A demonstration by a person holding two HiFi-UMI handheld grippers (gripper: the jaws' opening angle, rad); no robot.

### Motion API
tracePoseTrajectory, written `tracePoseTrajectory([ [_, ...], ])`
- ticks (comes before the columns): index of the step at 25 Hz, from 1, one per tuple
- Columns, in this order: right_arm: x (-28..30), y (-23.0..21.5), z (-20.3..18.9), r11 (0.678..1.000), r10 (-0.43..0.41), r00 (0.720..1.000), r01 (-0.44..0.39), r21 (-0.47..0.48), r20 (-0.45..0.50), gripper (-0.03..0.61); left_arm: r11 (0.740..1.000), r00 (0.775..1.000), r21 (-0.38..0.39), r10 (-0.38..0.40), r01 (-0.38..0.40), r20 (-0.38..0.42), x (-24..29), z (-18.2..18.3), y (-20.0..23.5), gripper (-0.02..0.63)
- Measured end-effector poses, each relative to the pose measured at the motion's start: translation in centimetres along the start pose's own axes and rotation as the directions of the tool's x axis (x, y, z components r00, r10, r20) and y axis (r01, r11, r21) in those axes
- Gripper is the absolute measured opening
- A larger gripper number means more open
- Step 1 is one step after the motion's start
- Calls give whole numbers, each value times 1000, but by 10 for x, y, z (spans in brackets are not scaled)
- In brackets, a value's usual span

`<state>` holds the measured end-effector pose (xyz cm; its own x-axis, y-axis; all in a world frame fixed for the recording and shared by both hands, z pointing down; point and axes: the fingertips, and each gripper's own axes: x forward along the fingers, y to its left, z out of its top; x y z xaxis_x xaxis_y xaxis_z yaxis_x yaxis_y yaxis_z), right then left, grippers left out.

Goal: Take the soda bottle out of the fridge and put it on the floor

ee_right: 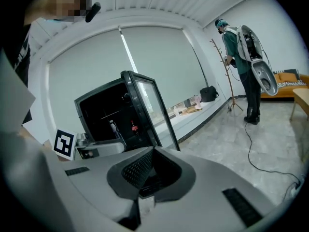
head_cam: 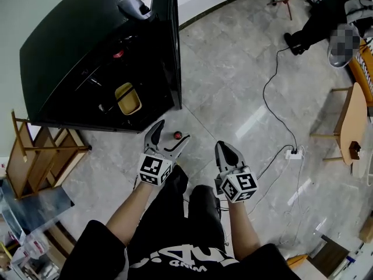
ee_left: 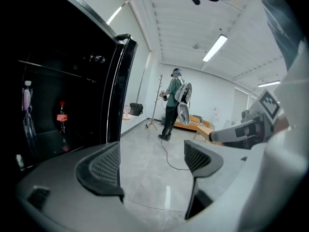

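Reach left into the open fridge (head_cam: pixel 64 51) with the wide, empty left claw (ee_left: pixel 152 163), squeeze gently round the soda bottle (ee_left: pixel 61 117), keeping the pinched-together right claw (ee_right: pixel 149 163) away.

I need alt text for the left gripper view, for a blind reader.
The left gripper is open and empty; at left, an open black fridge holds a red-labelled soda bottle on a shelf. A person stands beyond.

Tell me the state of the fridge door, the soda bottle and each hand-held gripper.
Fridge door: open.
Soda bottle: upright inside the fridge, not gripped.
Left hand-held gripper: open, empty.
Right hand-held gripper: shut, empty.
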<state>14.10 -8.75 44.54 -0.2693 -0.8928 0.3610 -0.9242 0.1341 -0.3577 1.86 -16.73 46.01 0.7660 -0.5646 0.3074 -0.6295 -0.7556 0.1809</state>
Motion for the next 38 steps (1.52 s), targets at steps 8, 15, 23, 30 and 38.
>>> tracePoseTrajectory([
  [8, -25, 20, 51, 999, -36, 999, 36, -34, -6, 23, 1000, 1000, -6, -20, 20, 24, -23, 76, -10, 265],
  [15, -35, 32, 82, 999, 3, 1000, -3, -50, -9, 23, 1000, 1000, -19, -16, 17, 23, -40, 124, -33, 8],
  [23, -56, 38, 133, 992, 43, 998, -38, -121, 44, 23, 995, 997, -57, -77, 78, 23, -59, 171, -57, 7],
  [30, -87, 22, 163, 986, 10, 996, 5, -169, 87, 21, 998, 997, -49, -34, 37, 62, -81, 190, -66, 8],
  [38, -92, 17, 176, 985, -25, 990, 49, -166, 139, 23, 999, 992, 0, 52, -53, 115, -108, 201, -52, 8],
])
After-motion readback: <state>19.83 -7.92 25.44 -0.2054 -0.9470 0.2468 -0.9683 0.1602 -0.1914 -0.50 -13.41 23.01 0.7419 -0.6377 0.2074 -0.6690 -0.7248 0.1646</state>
